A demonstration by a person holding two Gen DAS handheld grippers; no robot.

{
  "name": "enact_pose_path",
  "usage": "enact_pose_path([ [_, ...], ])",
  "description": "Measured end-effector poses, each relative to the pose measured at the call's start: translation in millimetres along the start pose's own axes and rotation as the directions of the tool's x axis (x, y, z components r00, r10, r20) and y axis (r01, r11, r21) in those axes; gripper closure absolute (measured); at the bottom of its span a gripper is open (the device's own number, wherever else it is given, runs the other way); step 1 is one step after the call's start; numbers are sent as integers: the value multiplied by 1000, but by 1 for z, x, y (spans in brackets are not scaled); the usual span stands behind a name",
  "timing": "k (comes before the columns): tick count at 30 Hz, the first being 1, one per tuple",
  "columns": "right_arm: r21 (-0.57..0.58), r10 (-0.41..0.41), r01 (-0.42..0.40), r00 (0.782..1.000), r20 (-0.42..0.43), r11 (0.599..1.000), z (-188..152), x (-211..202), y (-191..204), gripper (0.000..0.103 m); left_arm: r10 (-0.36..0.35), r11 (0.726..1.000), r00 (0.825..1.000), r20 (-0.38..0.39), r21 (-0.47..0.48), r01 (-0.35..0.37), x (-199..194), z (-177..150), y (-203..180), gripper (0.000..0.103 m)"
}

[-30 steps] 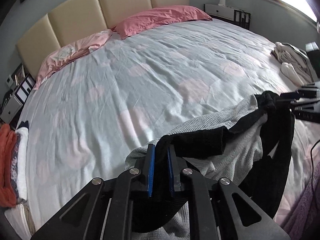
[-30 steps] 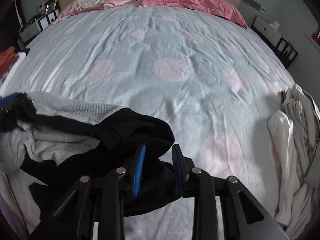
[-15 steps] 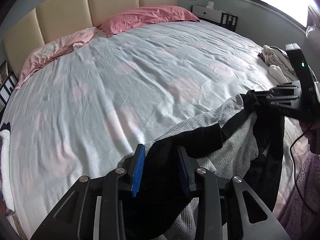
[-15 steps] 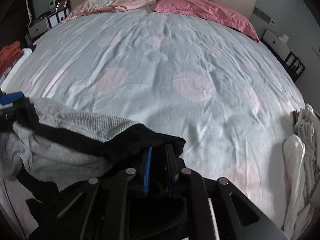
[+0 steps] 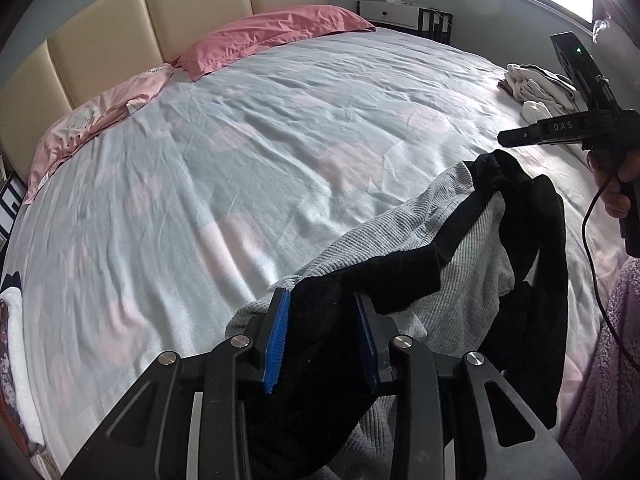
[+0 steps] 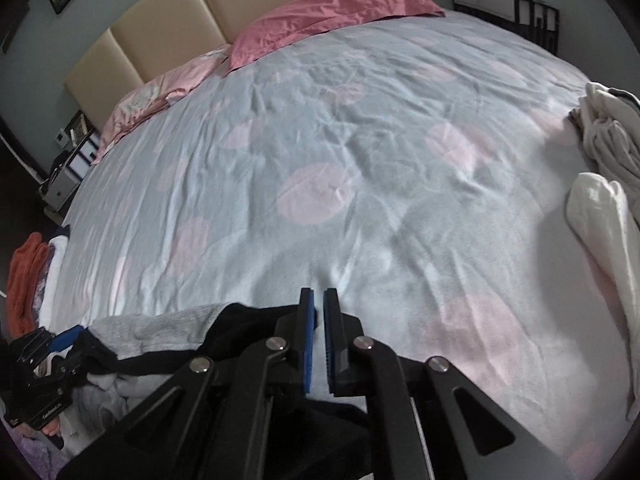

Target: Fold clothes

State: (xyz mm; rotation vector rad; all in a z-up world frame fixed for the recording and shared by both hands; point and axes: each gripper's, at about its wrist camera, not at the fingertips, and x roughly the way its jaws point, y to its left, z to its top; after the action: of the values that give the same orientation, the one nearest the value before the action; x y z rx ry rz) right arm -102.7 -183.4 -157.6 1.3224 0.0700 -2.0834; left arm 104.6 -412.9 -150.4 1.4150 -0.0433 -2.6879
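A: Where's the top (image 5: 460,248)?

B: Lower right of your left view, bunched on the near edge of the bed (image 5: 280,140). Grey rib with black trim, not spread at all. One black end humps up at the right, and the other runs into your left gripper (image 5: 320,300).

A: Is the left holding it?

B: Jaws stand about half apart, and black cloth fills the gap from pad to pad. I can't tell whether it's pinched or just lying there.

A: And the right?

B: Your right gripper (image 6: 319,296) is closing, down to a slit. Only sheet shows through it, so there's no cloth in it. In the left view it sits just above that black hump, not touching. The black cloth lies below and left of its fingers.

A: So why the spread?

B: My guess is one tong per end, so you can stretch the top flat before the first fold. With the right empty, that won't work. Open it and take the hump.

A: Is there room?

B: Yes. The middle of the bed is bare, the pale pile (image 6: 608,168) is at the right edge, and the stack (image 6: 28,276) is at the left edge. Both are well apart from the top.
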Motion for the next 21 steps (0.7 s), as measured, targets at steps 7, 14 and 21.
enact_pose_path([
  [7, -459, -227, 218, 973, 37, 861, -31, 8, 63, 92, 29, 995, 999, -15, 97, -27, -9, -11, -3, 51],
  [14, -571, -314, 298, 947, 73, 765, -45, 20, 74, 82, 108, 990, 994, 23, 83, -110, -9, -8, 1, 55],
  [21, -650, -359, 343, 926, 114, 678, -53, 34, 86, 78, 109, 989, 994, 5, 101, -109, -7, -10, 2, 62],
])
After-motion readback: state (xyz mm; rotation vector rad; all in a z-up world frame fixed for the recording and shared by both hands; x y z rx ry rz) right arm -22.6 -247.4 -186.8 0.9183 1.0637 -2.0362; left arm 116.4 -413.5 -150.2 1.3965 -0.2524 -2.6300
